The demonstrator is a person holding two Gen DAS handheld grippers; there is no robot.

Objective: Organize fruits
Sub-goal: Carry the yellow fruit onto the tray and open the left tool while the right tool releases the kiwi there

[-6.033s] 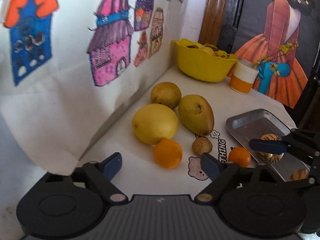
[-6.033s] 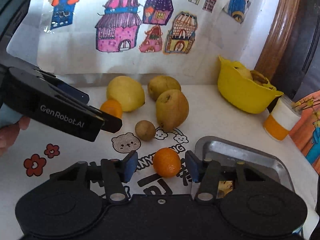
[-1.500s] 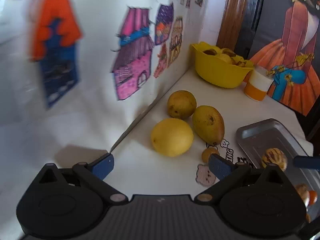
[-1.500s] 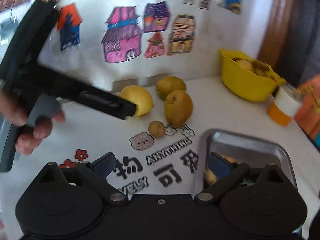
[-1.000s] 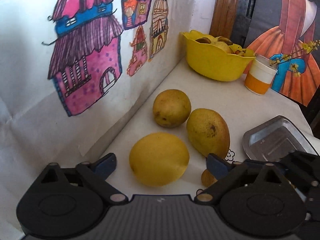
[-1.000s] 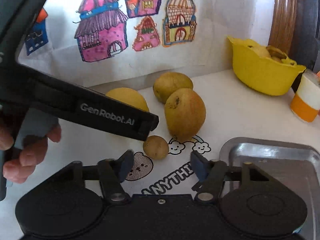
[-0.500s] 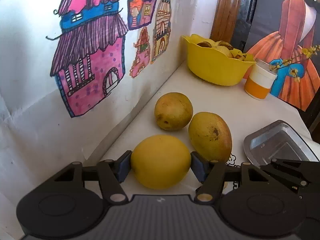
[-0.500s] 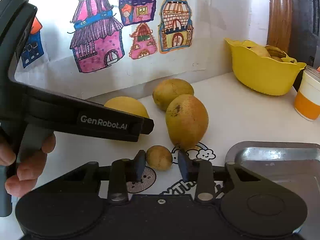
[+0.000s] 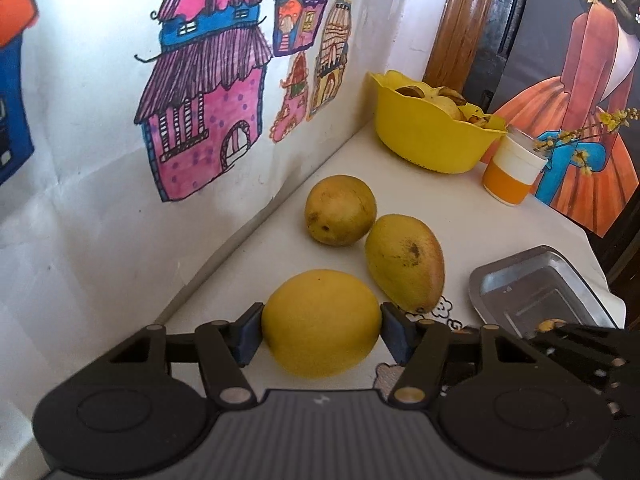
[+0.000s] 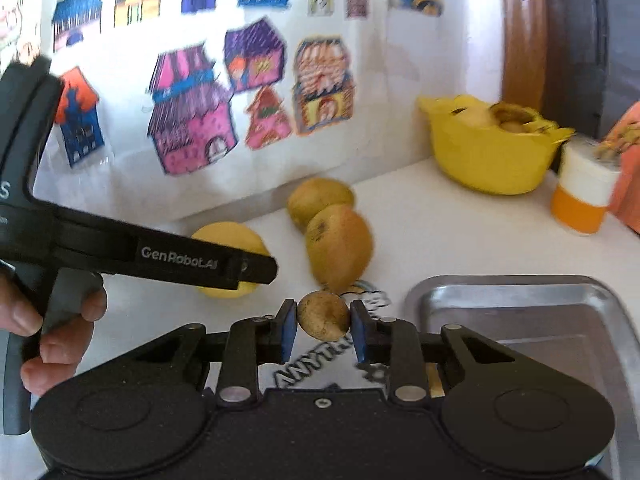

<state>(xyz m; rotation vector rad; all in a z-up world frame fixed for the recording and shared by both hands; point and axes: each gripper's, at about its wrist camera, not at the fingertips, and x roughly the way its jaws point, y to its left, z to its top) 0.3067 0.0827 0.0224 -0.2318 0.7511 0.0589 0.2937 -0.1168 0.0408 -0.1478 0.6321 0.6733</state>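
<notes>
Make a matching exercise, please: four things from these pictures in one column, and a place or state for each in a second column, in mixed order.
Things:
1. large yellow fruit
2. small brown fruit
3. yellow bowl
4. metal tray

Places or states:
A. at the back, holds fruit
B. between the left gripper fingers
C. right of the loose fruits
D. between the right gripper fingers

Pairs: 1-B, 2-D, 3-A, 4-C

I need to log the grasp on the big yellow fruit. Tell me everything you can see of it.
The big yellow fruit is a smooth, matte, evenly yellow oval, lemon-like, lying on its side on the white tabletop near the wall. The left gripper is shut on it, a blue pad pressing each end. A spotted mango lies just behind it to the right, seemingly not touching. In the right wrist view the gripper's arm partly hides it.
</notes>
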